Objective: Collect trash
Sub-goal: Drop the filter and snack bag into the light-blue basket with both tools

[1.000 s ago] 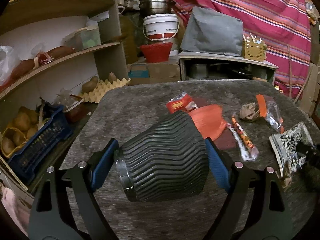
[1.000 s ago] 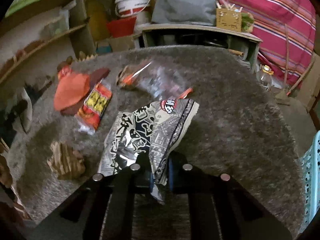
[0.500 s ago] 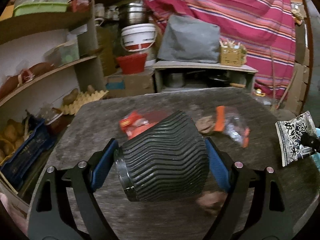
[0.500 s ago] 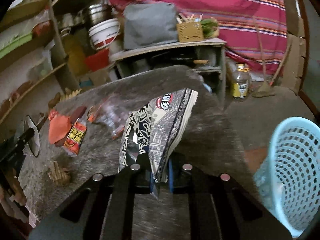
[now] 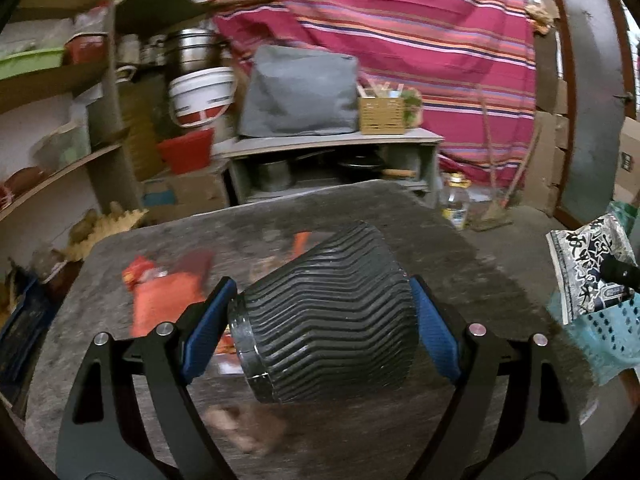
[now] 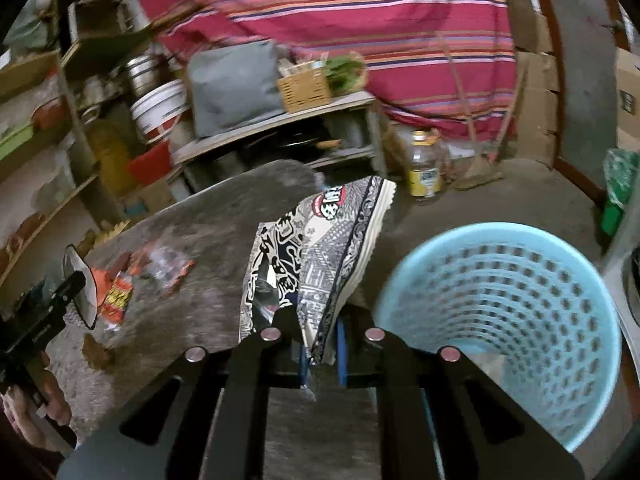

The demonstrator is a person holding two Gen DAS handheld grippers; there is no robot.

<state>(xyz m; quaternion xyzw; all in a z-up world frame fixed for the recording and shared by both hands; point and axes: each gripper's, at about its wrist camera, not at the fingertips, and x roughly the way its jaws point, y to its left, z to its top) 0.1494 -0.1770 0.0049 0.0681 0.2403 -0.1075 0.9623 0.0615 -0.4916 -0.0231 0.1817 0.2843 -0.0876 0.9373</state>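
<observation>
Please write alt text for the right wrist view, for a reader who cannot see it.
The right gripper is shut on a black-and-white patterned snack bag, held beside an empty light-blue perforated basket. Red wrappers lie on the grey table at left.

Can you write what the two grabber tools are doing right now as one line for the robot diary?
left tool: shut on black ribbed cup | right tool: shut on patterned snack bag | blue basket: beside bag | step: carrying

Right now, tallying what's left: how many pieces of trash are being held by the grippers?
2: a black ribbed cup in the left gripper, a patterned wrapper pinched in the right gripper.
</observation>
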